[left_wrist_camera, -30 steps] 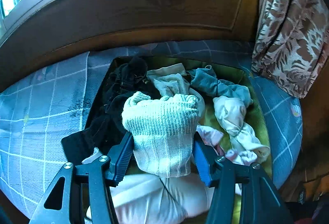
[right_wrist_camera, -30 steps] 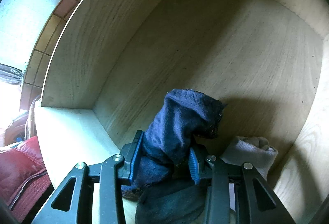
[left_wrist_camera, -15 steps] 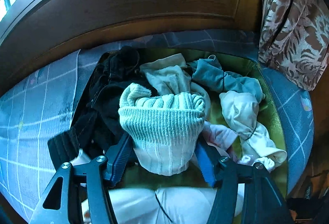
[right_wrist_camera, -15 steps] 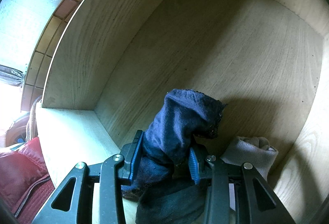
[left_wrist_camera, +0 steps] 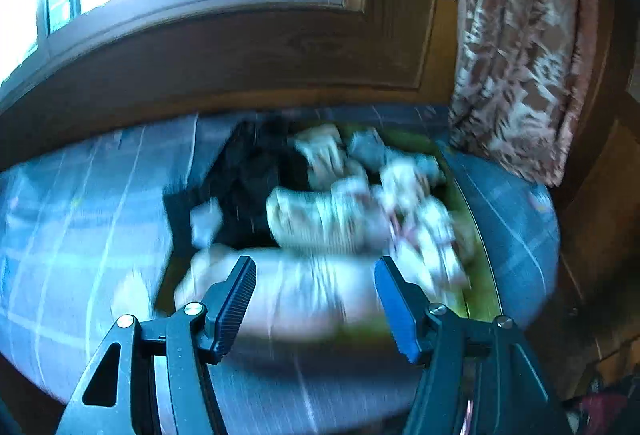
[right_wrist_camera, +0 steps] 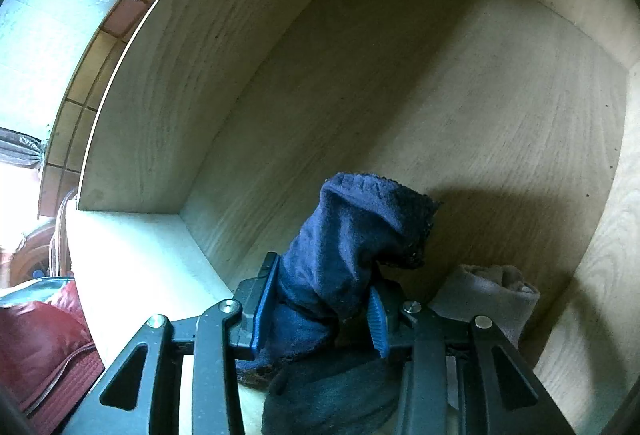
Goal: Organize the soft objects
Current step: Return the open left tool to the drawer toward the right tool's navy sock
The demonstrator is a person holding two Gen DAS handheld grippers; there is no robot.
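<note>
the navy sock (right_wrist_camera: 352, 243) sits pinched in the right tongs (right_wrist_camera: 320, 309), low in the wooden cubby (right_wrist_camera: 440, 95) beside a grey roll (right_wrist_camera: 492, 291); set it down snug there. left tongs (left_wrist_camera: 314, 305) gape empty, just opened, above the bed's clothes tray (left_wrist_camera: 478, 299).

I can read no text, label, brand, number or sign anywhere in either of my wrist views; the left one is too blurred for lettering, and the right one shows only plain surfaces.
</note>
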